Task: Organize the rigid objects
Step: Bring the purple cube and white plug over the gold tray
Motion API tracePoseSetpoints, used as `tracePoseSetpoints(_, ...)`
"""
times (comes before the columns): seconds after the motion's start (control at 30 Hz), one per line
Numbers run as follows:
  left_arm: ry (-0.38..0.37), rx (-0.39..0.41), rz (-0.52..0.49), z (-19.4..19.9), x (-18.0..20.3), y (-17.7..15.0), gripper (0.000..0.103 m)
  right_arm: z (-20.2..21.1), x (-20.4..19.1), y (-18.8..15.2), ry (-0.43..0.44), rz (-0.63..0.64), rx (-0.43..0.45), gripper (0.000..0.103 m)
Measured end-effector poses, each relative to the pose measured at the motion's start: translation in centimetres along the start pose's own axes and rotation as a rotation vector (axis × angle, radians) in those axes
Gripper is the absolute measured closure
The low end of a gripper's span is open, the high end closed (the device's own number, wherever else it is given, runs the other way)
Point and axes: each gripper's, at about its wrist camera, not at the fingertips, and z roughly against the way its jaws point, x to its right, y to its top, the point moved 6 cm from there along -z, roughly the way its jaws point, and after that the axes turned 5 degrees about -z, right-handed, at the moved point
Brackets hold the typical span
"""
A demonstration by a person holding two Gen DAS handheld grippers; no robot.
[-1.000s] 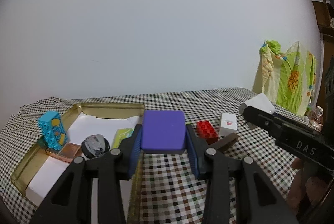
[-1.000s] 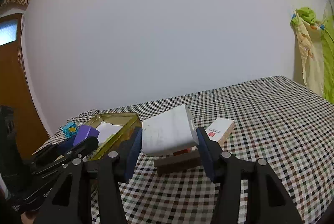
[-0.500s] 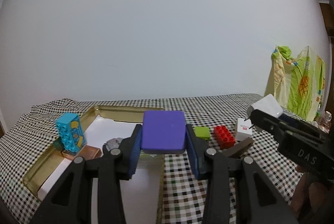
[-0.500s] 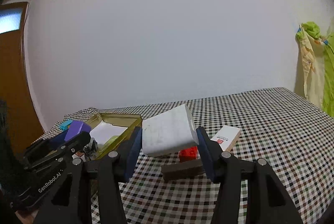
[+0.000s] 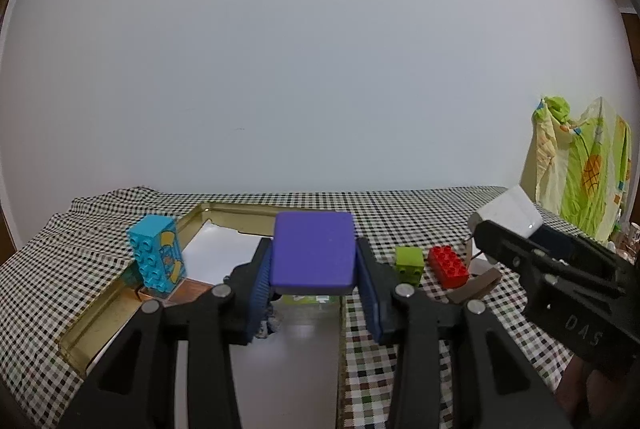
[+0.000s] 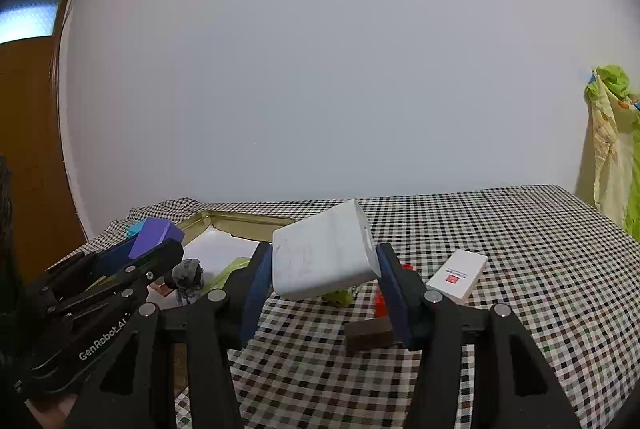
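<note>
Checkered tabletop point(image 5: 400, 205) carried a gold tray point(image 5: 100, 313) at lower left; green brick point(image 5: 409, 261), red brick point(image 5: 448, 265), brown block point(image 5: 476, 287) lay at right; white box point(image 6: 458, 275) beyond.

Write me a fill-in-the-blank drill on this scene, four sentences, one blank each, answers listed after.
1. The left gripper is shut on a ____ block.
2. The right gripper is shut on a ____ box.
3. The blue brick stands upright inside the ____.
4. On the cloth, the green brick sits beside a ____ brick.

Answers: purple; white; tray; red
</note>
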Motion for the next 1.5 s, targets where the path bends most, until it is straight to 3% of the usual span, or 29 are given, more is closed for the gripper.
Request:
tracePoseSetpoints(1.07,0.094,-0.017,0.041,1.0,-5.7,-0.9,0.064,0.0,-4.7,-1.4,0.088,0.083,-0.055,0.048)
tracePoseSetpoints(1.5,0.182,-0.087,0.056,0.1,-9.9,-1.5,0.064,-1.6,-7.6,-2.1,0.158,0.148,-0.136,0.048)
